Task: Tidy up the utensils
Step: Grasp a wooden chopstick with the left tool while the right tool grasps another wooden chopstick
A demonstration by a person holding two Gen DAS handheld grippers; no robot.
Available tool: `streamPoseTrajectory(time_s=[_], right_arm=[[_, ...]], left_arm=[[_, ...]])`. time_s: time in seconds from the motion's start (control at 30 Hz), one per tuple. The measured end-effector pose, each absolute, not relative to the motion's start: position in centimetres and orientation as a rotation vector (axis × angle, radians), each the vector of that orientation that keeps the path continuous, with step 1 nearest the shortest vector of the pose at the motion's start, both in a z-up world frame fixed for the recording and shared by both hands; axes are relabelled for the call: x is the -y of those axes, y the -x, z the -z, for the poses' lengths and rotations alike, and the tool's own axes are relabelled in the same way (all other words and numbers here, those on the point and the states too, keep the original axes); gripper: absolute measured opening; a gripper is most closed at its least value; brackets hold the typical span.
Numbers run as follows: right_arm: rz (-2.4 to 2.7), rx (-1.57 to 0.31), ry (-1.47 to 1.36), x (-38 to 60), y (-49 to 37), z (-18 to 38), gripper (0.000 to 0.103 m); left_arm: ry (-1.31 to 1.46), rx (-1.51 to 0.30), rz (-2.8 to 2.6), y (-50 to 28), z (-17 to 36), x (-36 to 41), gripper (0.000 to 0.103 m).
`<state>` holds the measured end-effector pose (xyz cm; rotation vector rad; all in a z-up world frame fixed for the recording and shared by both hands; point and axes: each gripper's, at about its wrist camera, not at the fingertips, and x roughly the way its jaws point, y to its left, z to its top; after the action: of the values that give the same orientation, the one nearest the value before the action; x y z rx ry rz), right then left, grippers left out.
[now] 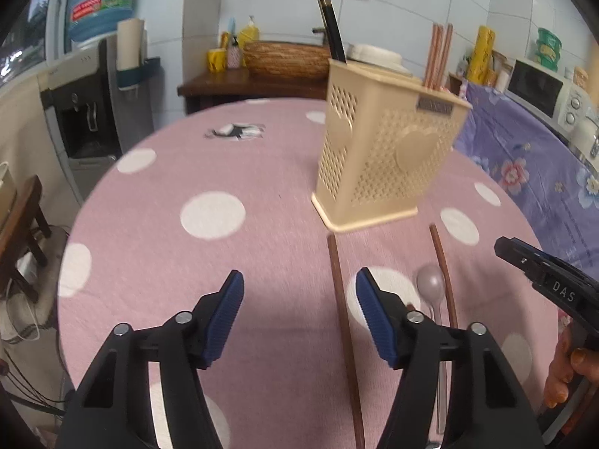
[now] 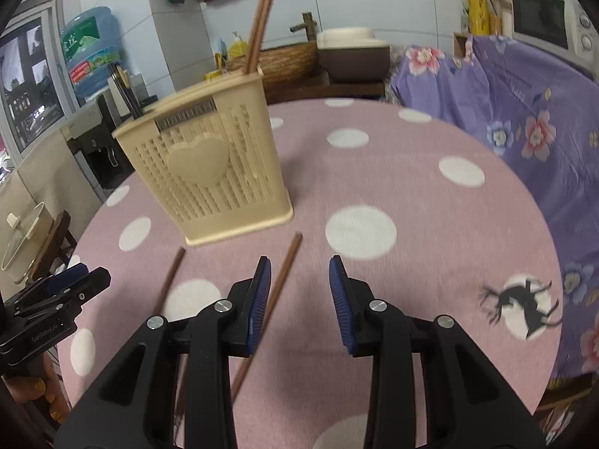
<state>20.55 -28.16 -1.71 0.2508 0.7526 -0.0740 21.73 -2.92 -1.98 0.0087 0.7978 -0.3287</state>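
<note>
Showing both wrist views at one moment: the left hand-held gripper (image 1: 299, 292) hangs above the round desk (image 1: 157, 224) covered in pink cloth with white dots, its blue-padded fingers (image 1: 224, 318) spread wide and holding nothing. Ahead of it and slightly to its right stands the beige perforated plastic utensil holder (image 1: 382, 157) with heart-shaped panels, upright on the desk; brown wooden chopsticks (image 1: 438, 56) rise from its far right compartment and dark utensil handles (image 1: 331, 22) from its far left one. One loose brown chopstick (image 1: 342, 321) lies on the cloth between the left fingers, nearer the right one, its far tip just short of the holder's base. A second loose brown chopstick (image 1: 443, 273) lies beyond the right finger, with a silver metal spoon (image 1: 430, 284) just beside it, bowl towards the holder. The right hand-held gripper (image 2: 299, 292) is likewise open at a moderate width and empty; the second chopstick passes under its left finger (image 2: 260, 299), partly hidden by it, and whether the two touch cannot be told. The holder stands ahead and to the left of this gripper. A purple floral cloth (image 2: 524, 112) covers furniture to its right.
</note>
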Motion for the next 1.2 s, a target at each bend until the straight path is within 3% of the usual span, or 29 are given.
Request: streamPoseTrajectory(time_s=[0.47,0.73,1.07,1.2], right_arm=[[0.045,-0.819,-0.271,27.4,-21.1,3.6,0.033],[0.057,-0.844,-0.267,27.2,-22.2,3.6,0.033],[0.060,-0.935,-0.289,26.1,-26.9,4.7,0.033],[0.086,-0.965,-0.297,26.0,-28.4,5.5,0.027]], left_arm=[[-0.105,-0.915,0.389,-24.3,5.6,7.1,0.041],[-0.121,-0.904,0.322,-26.1,5.9,7.1,0.010],[-0.107,-0.900,0.331,-25.7,5.9,6.8,0.010],[-0.108,-0.901,0.339,-25.8,5.9,6.7,0.010]])
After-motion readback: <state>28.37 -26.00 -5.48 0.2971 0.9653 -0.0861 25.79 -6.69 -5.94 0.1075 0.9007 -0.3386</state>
